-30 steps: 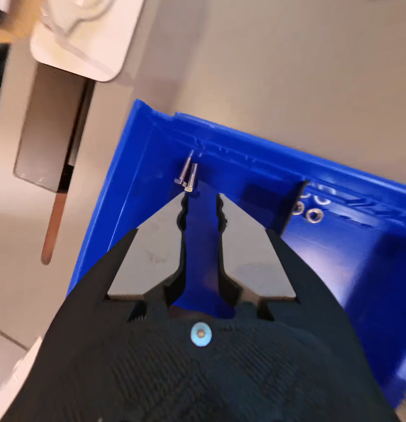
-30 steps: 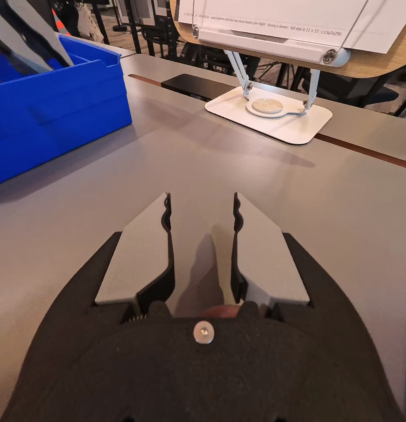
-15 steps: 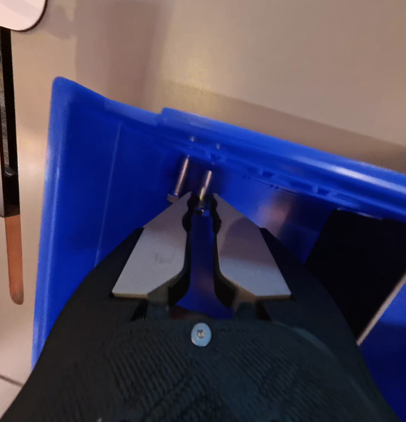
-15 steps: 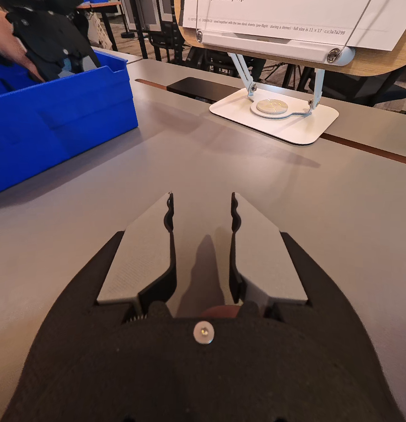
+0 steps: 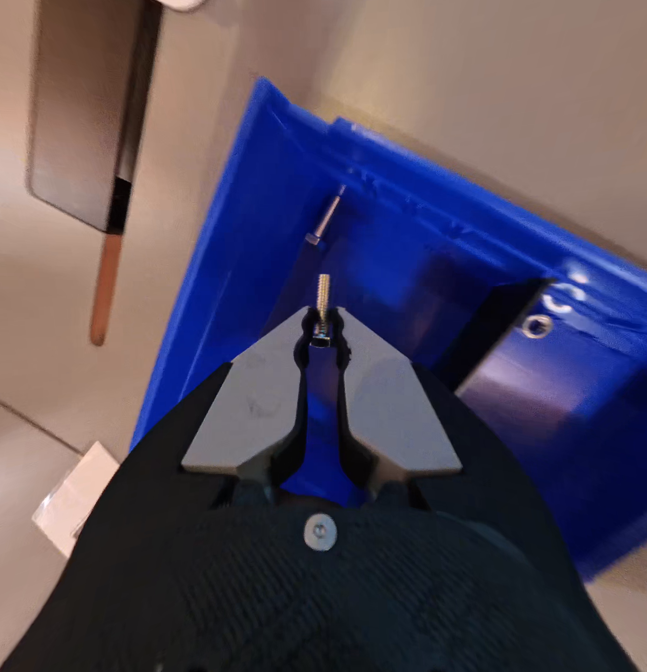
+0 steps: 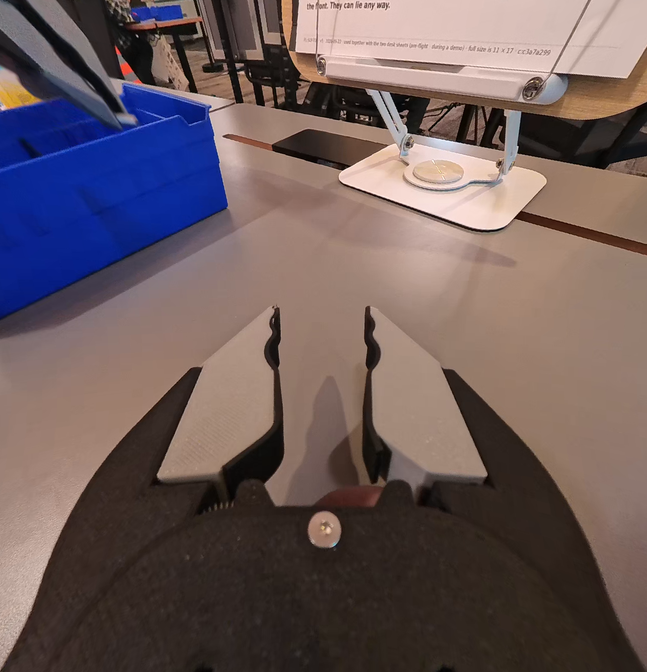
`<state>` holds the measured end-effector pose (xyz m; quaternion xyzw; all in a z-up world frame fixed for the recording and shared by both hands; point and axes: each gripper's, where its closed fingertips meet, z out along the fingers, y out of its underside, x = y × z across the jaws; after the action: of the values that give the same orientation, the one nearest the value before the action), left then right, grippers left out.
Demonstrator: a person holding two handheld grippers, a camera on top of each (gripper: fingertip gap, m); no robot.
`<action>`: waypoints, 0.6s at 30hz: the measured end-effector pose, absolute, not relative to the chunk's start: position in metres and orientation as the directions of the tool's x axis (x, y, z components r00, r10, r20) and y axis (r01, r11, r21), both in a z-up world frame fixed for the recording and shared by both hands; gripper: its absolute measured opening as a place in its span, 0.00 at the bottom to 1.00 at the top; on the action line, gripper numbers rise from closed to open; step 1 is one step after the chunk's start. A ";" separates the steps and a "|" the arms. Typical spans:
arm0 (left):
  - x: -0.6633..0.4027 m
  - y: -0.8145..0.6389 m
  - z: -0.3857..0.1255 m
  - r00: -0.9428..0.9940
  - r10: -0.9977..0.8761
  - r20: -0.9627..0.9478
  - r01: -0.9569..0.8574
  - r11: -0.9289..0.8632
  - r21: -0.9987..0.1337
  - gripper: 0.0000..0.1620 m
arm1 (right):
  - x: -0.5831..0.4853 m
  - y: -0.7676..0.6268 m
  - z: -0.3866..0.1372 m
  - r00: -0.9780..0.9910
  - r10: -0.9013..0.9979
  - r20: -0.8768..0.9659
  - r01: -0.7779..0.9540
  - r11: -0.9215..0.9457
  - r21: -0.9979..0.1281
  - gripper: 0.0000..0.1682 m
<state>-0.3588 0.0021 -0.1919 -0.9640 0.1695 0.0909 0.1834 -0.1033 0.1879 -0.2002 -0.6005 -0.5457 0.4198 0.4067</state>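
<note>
My left gripper (image 5: 322, 320) is shut on a small silver bolt (image 5: 323, 292) and holds it above the floor of a blue divided bin (image 5: 405, 232). The bolt's threaded end sticks out past the tips. A second silver bolt (image 5: 324, 220) lies in the bin's far corner. Silver nuts or washers (image 5: 538, 324) lie in the compartment beyond a black divider (image 5: 496, 323). My right gripper (image 6: 321, 327) is open and empty, low over the grey table (image 6: 460, 309). The left gripper's fingers (image 6: 78, 83) show over the bin (image 6: 96, 196) in the right wrist view.
A white document stand's base (image 6: 445, 189) sits at the back right of the table, holding a printed sheet (image 6: 442, 25). A black flat slab (image 6: 322, 147) lies behind it. A white block (image 5: 74, 489) lies on the table left of the bin. Chairs and desks stand beyond.
My left gripper closed on one of the two bolts in the bin corner and lifted it back from the wall; the other bolt stayed. My right gripper stayed open, nearly still.
</note>
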 end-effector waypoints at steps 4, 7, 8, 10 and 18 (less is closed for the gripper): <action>-0.315 0.007 -0.120 0.930 -0.276 -0.243 -0.361 -0.808 -0.466 0.05 | -0.102 0.189 -0.196 0.063 0.996 -0.062 0.291 -0.078 -0.954 0.26; -0.248 0.024 -0.099 0.911 -0.344 -0.228 -0.413 -0.754 -0.511 0.05 | -0.101 0.194 -0.192 0.082 0.993 -0.083 0.265 -0.102 -0.959 0.26; -0.223 0.030 -0.102 0.901 -0.376 -0.217 -0.433 -0.747 -0.504 0.05 | -0.100 0.196 -0.190 0.090 0.992 -0.086 0.259 -0.107 -0.960 0.26; -0.175 0.043 -0.121 0.876 -0.436 -0.203 -0.478 -0.741 -0.471 0.05 | -0.097 0.202 -0.188 0.113 0.990 -0.080 0.249 -0.106 -0.963 0.26; -0.080 0.103 -0.229 0.896 -0.426 -0.127 -0.440 -0.812 -0.383 0.05 | -0.089 0.220 -0.187 0.181 0.983 -0.006 0.258 -0.054 -0.965 0.26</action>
<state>-0.0797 0.1026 -0.2288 -0.9518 0.2274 0.0175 0.2053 -0.0886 0.2197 -0.1866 -0.6121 -0.5070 0.3901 0.4648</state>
